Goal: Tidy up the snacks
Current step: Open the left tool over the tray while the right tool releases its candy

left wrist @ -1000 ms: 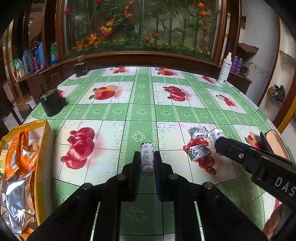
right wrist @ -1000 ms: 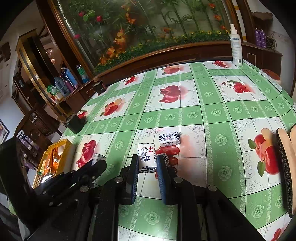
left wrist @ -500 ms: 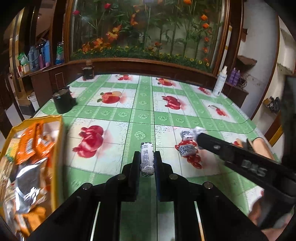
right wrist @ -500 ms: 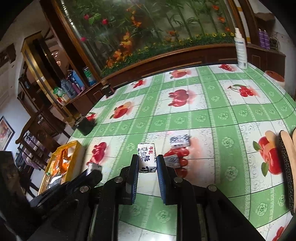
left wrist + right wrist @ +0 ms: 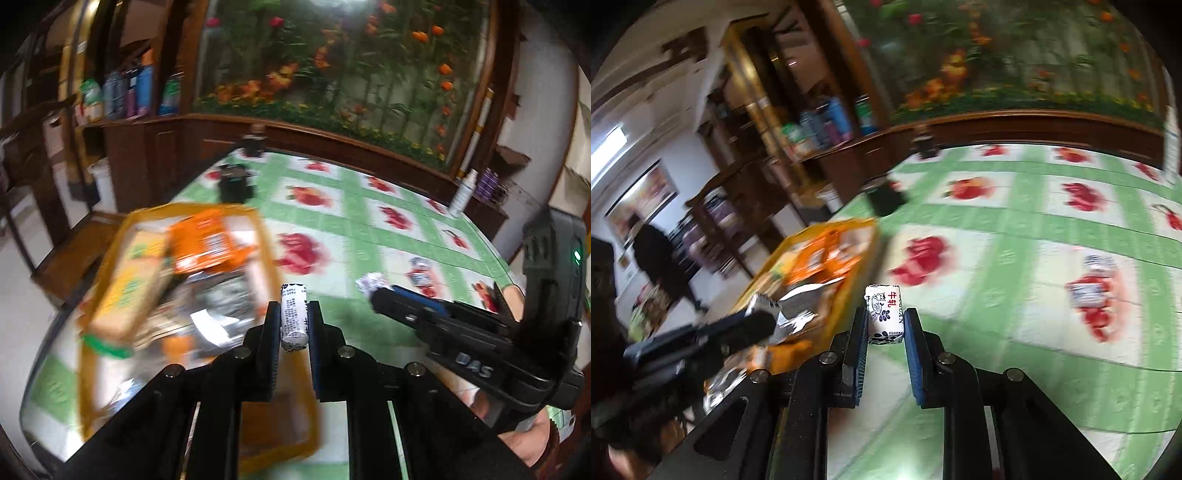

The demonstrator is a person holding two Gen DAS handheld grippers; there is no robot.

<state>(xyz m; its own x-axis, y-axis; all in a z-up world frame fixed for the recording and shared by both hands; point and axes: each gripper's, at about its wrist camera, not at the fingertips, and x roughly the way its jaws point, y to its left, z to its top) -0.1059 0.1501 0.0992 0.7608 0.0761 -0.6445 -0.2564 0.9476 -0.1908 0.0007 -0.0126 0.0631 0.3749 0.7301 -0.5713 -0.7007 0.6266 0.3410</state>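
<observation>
A: Worktop (image 5: 369, 321) with the green check and fruit-print cloth fills both views, blurred. What sits on it?

B: Largest item is the yellow basket (image 5: 122, 236), ahead-left of the left hand-held gripper (image 5: 293, 321); in the right wrist view the yellow basket (image 5: 857, 273) lies just left of the right hand-held gripper (image 5: 885, 321). Orange and silver packets inside; detail is smeared.

A: Gripper states?

B: Left hand-held gripper is clamped on a wrapped candy roll (image 5: 293, 315), held upright between the pads, over the basket's near right edge. Right hand-held gripper is clamped on a white milk candy (image 5: 884, 314) with red characters and a cartoon print, just right of the basket rim.

A: Anything loose?

B: Two small wrapped candies (image 5: 1089, 291) on the worktop, well ahead-right of the right hand-held gripper, lying over a red fruit print. Black container (image 5: 236, 182) beyond the basket.
</observation>
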